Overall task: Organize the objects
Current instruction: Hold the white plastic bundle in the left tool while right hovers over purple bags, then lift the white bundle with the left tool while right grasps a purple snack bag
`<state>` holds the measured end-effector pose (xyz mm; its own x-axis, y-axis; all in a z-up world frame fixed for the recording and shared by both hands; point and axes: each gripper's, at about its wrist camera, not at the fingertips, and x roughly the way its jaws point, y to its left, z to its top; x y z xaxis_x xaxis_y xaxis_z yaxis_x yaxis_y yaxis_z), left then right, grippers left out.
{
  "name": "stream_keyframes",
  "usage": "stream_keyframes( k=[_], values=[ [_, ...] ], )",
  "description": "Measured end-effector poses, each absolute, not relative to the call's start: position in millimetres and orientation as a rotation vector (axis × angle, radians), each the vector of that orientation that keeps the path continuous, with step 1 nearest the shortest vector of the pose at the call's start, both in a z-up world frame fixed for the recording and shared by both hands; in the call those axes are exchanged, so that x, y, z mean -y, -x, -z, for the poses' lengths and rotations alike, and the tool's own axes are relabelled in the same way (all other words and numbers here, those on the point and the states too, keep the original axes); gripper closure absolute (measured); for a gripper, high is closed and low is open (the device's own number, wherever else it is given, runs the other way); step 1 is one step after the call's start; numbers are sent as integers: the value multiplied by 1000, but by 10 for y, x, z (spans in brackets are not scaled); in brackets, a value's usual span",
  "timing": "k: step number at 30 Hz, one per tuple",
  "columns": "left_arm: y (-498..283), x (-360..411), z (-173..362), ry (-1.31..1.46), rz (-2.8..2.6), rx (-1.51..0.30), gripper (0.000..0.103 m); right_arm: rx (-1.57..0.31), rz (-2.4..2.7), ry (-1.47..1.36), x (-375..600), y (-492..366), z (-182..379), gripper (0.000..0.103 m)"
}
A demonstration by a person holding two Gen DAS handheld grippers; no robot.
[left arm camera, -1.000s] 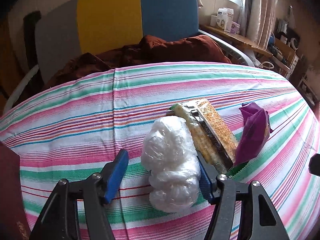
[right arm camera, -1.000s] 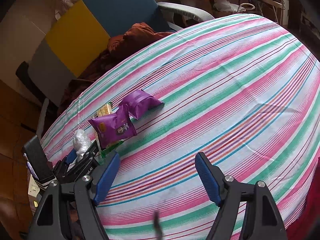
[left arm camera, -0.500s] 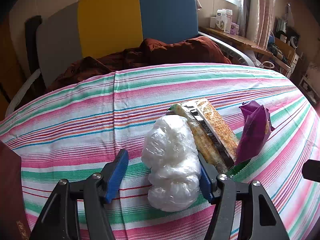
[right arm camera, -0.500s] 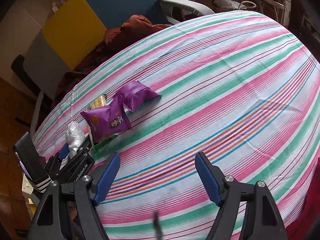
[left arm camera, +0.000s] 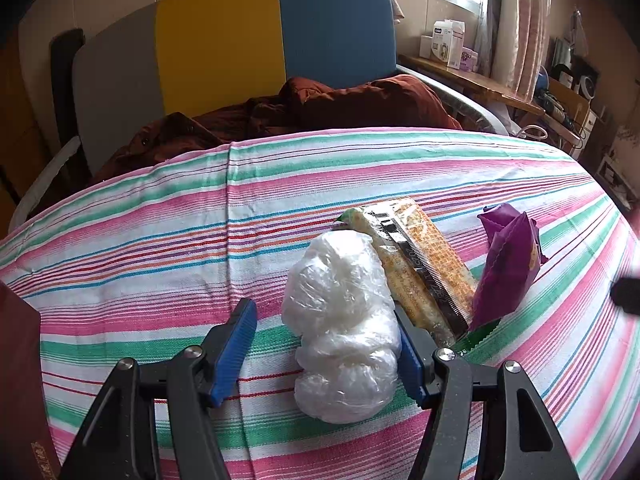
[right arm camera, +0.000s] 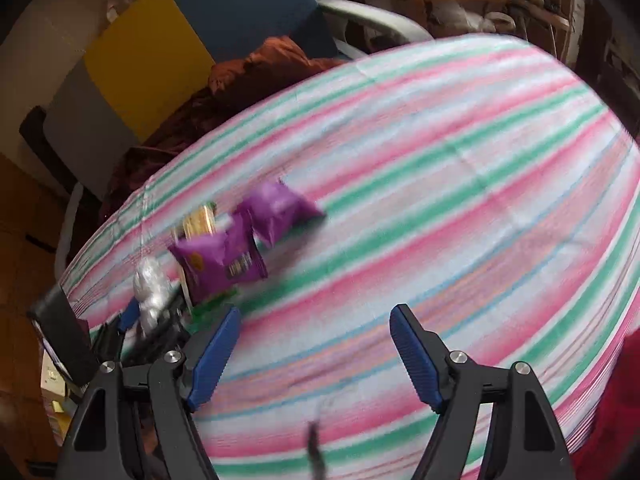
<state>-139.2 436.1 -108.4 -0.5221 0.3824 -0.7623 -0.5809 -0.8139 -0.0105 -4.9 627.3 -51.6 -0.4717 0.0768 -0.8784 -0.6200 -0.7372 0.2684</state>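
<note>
Two blue ribbed pads stand apart on your left gripper [left arm camera: 326, 346], and the crumpled white plastic-wrapped bundle [left arm camera: 344, 324] lies between them on the table. Its right side rests against the right pad, while a clear strip of cloth shows between it and the left pad, so nothing is clamped yet. Shift the gripper a little to the right before you close, so the bundle sits centred and is not shoved sideways. Close slowly: thin film over a soft filling will probably crush and slip if pinched only at its edge, so take it across its thick middle.

Just beyond the right pad lies the long clear-wrapped pack of golden crackers [left arm camera: 416, 264], touching the bundle, with a purple foil snack pouch [left arm camera: 508, 268] leaning on its far side. Keep the right pad from catching the cracker wrapper, or you may drag the row with you.

Your right gripper [right arm camera: 316, 346] hangs over bare pink, green and white striped tablecloth [right arm camera: 460, 168], its jaws wide apart with nothing between them. That view is blurred, so steady it before you aim. From there the two purple pouches sit up and to the left, one flat [right arm camera: 278, 212], the other propped [right arm camera: 218, 264], close beside the left gripper. Judging by the row, tidy grouping seems the aim; bring new items alongside without knocking the leaning pouch.
</note>
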Motion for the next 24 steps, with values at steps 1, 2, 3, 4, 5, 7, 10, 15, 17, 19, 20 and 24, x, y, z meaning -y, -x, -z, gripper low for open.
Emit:
stream_keyframes(
  k=[1, 2, 3, 4, 5, 7, 10, 15, 17, 19, 20, 24],
  values=[
    [1389, -4361, 1084, 1077, -2317, -331, 38, -784, -2244, 1284, -6286, 125, 470, 25],
    [1385, -4356, 1085, 1077, -2317, -330, 38, -763, -2262, 1271, -6287, 222, 407, 25],
    [1387, -4357, 1084, 1077, -2317, -330, 38, -760, -2285, 1264, -6299, 306, 374, 25],
    [1385, -4355, 1085, 1077, -2317, -329, 38, -760, -2316, 1259, -6285, 395, 327, 25],
    [1384, -4352, 1085, 1077, -2316, -327, 38, -761, -2349, 1258, -6254, 493, 283, 25],
    [1384, -4351, 1086, 1077, -2315, -324, 38, -748, -2399, 1261, -6138, 716, 250, 25],
    [1385, -4349, 1085, 1077, -2314, -322, 38, -684, -2451, 1298, -6026, 983, 272, 29],
    [1386, -4349, 1085, 1078, -2311, -313, 38, -672, -2439, 1521, -5944, 1060, 585, 44],
    [1387, -4348, 1083, 1077, -2312, -313, 38, -673, -2420, 1552, -5959, 907, 648, 45],
    [1389, -4347, 1086, 1077, -2311, -313, 38, -702, -2392, 1599, -5991, 724, 726, 45],
    [1389, -4348, 1086, 1077, -2311, -311, 38, -678, -2378, 1621, -5994, 642, 760, 45],
    [1391, -4349, 1088, 1077, -2312, -314, 38, -639, -2339, 1606, -6086, 461, 768, 45]
  ],
)
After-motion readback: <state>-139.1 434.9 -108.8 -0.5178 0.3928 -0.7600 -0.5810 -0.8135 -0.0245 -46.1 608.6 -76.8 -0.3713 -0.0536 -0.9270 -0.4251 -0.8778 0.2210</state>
